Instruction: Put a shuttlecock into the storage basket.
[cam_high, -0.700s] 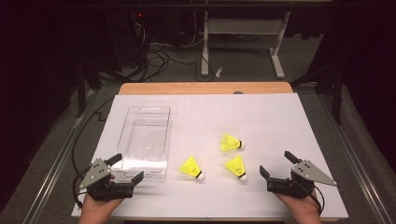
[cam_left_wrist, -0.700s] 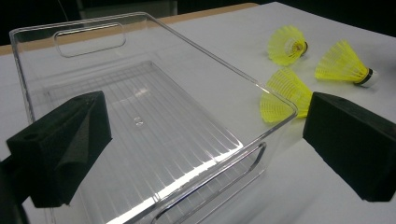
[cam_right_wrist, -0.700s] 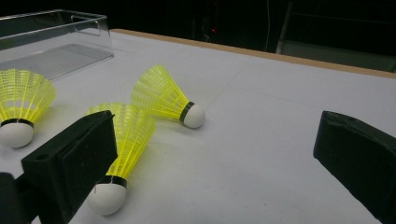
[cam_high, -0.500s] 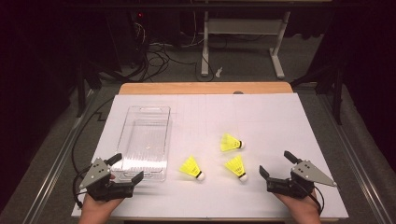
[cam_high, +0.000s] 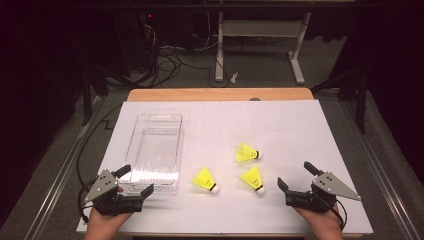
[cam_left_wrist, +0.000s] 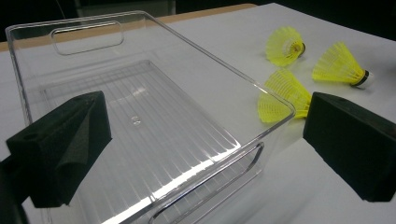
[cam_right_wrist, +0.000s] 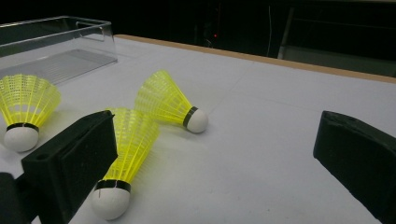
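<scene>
Three yellow shuttlecocks lie on the white table: one (cam_high: 205, 180) nearest the clear plastic bin (cam_high: 155, 120), one (cam_high: 247, 152) farther back, one (cam_high: 252, 179) closest to my right gripper (cam_high: 296, 176). The bin holds nothing. My left gripper (cam_high: 135, 180) rests at the bin's near end, open, its jaws either side of the bin's corner (cam_left_wrist: 275, 105). In the right gripper view the jaws stand wide apart, with a shuttlecock (cam_right_wrist: 123, 154) just beyond the left jaw. Nothing is held by either gripper.
The white sheet (cam_high: 280, 125) covers a wooden table whose far edge (cam_high: 220, 94) shows bare. Beyond it are a dark floor, cables and a desk frame (cam_high: 257, 40). A hand holds each gripper at the table's near edge.
</scene>
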